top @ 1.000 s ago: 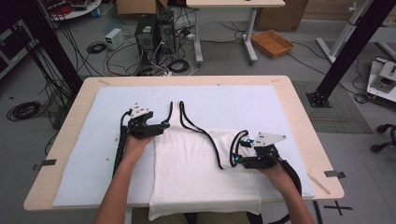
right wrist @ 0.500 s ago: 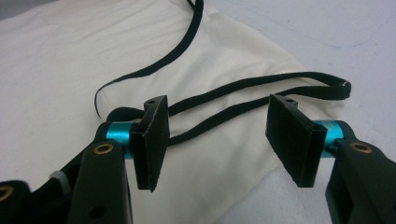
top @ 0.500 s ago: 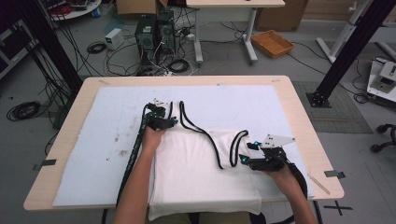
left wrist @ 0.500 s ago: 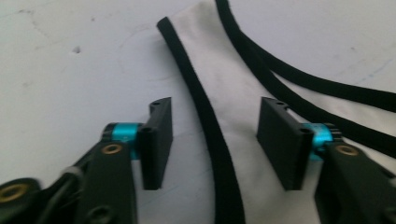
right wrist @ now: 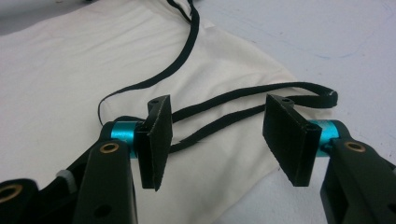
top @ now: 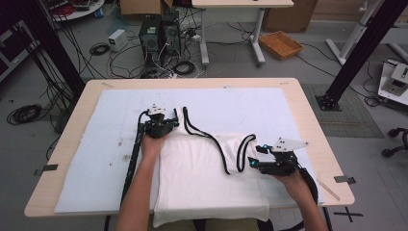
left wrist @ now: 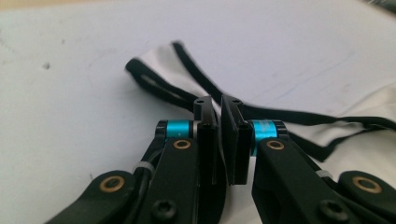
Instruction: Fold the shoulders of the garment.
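A white sleeveless top (top: pixel 202 168) with black trim lies flat on the mat, its hem toward the person. My left gripper (top: pixel 169 122) is at the top's left shoulder, jaws pressed together on the white cloth (left wrist: pixel 364 154), with the left black strap (left wrist: pixel 154 79) lying just ahead of my left gripper (left wrist: pixel 218 105). My right gripper (top: pixel 251 161) rests at the top's right side. Its jaws stand wide apart in the right gripper view (right wrist: pixel 219 105), and the right black strap loop (right wrist: pixel 243 107) runs across the cloth (right wrist: pixel 70 60) between them, untouched.
The pale blue mat (top: pixel 288 110) covers most of the wooden table (top: pixel 192 83), with small dark stains (top: pixel 120 144) left of the top. Black cables trail from both grippers toward the person. Computers, cables and desk legs stand on the floor beyond the far edge.
My left gripper has moved right from the bare mat onto the top's left shoulder and now sits shut there. The right gripper has shifted only slightly and stays open.
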A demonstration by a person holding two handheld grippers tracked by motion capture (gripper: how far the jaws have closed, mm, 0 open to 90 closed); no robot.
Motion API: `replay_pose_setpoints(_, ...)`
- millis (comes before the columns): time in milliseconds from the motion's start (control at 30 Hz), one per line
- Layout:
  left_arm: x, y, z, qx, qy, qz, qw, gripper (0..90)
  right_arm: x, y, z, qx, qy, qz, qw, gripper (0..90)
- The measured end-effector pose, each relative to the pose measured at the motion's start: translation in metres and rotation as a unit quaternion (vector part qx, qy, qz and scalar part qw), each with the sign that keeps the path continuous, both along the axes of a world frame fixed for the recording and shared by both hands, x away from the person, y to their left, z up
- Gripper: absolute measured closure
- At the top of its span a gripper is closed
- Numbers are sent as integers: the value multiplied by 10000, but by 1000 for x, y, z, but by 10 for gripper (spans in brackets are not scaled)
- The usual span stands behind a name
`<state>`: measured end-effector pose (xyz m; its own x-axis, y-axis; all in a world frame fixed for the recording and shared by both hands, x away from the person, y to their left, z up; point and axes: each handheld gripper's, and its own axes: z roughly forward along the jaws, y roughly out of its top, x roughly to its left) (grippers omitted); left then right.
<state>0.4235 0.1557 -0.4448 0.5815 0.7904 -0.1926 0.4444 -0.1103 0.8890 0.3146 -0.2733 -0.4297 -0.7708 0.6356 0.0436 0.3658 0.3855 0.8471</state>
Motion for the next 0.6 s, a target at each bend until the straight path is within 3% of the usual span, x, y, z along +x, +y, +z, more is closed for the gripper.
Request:
replay_pose_setpoints(67, -12, 5, 1, -232, -262, -207, 9992, 845, 0, 0, 0, 33, -14, 19, 10000, 428)
replay_pose_setpoints(167, -24, 9, 2, -279, -418, -406, 9979, 845, 1, 1, 0, 24, -21, 46, 10000, 428)
replay_pose_setpoints(233, -43, 13, 3, -221, -662, -841, 9940, 844, 0, 5, 3, 69, -29, 74, 9999, 428)
replay_pose_setpoints(300, -53, 13, 2, -173, -747, -1071, 9913, 842, 0, 6, 3, 110, -51, 103, 9999, 428)
replay_pose_setpoints(467, -72, 14, 0, 33, -550, -1438, 9881, 777, 2, 6, 3, 108, -45, 111, 9999, 428)
replay_pose_setpoints(533, -77, 18, 3, 68, -368, -1321, 9905, 608, 2, 5, 3, 115, -17, 89, 9999, 428)
replay_pose_setpoints(600, -77, 22, 8, 99, -400, -819, 9958, 441, 2, 5, 3, 135, -12, 63, 9999, 427)
